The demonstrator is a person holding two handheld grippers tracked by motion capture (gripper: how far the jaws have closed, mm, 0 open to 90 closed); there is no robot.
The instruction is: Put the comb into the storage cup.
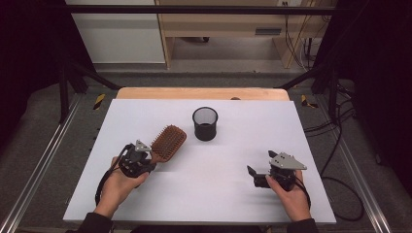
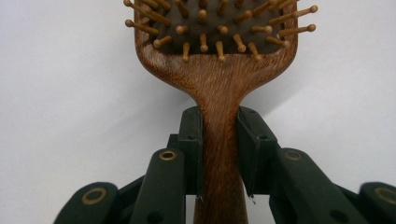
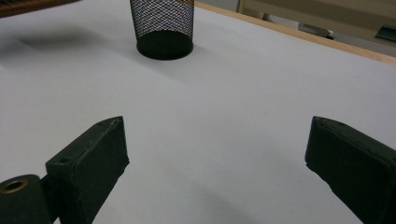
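Observation:
A wooden paddle hairbrush point(image 1: 168, 142) with wooden pins is held by its handle in my left gripper point(image 1: 145, 159), shut on it at the left of the white table. In the left gripper view both pads clamp the brush handle point(image 2: 220, 154), and the brush head point(image 2: 215, 28) points away, pins facing the camera. A black mesh cup point(image 1: 205, 123) stands upright at the table's middle back, also seen as the mesh cup point(image 3: 163, 28) ahead of my right gripper point(image 3: 217, 158). My right gripper point(image 1: 256, 177) rests open at the front right, nothing between its jaws.
The white table top point(image 1: 228, 160) lies on a wooden board whose edge point(image 1: 204, 93) shows at the back. Metal rails point(image 1: 39, 165) run along both sides, with cables point(image 1: 340, 145) on the floor at the right.

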